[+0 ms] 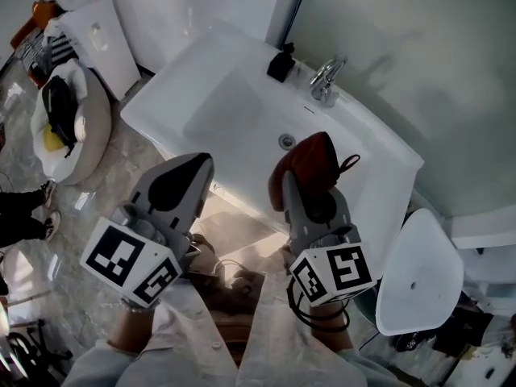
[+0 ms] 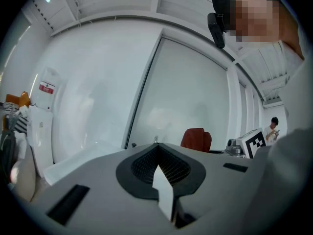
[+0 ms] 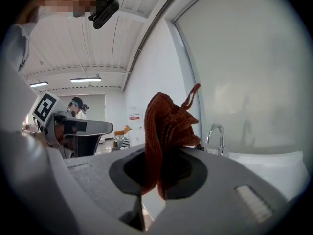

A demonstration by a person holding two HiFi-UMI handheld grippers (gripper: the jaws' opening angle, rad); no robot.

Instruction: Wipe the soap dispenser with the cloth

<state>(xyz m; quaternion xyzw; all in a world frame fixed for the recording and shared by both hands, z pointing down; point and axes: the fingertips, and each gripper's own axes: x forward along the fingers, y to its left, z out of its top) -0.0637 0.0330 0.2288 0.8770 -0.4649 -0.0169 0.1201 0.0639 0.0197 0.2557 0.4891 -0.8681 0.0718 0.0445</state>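
Cloth (image 3: 166, 126) clamped in R gripper (image 3: 160, 155) — hides its tips; dispenser (image 1: 280, 63) detail unclear.

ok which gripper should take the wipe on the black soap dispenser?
Right. The right gripper is shut on the rust-red knitted cloth and looks nearer the black soap dispenser on the white sink's rim; the left gripper is shut on nothing.

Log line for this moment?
left tool: shut, empty | right tool: shut on cloth | soap dispenser: on sink rim, untouched
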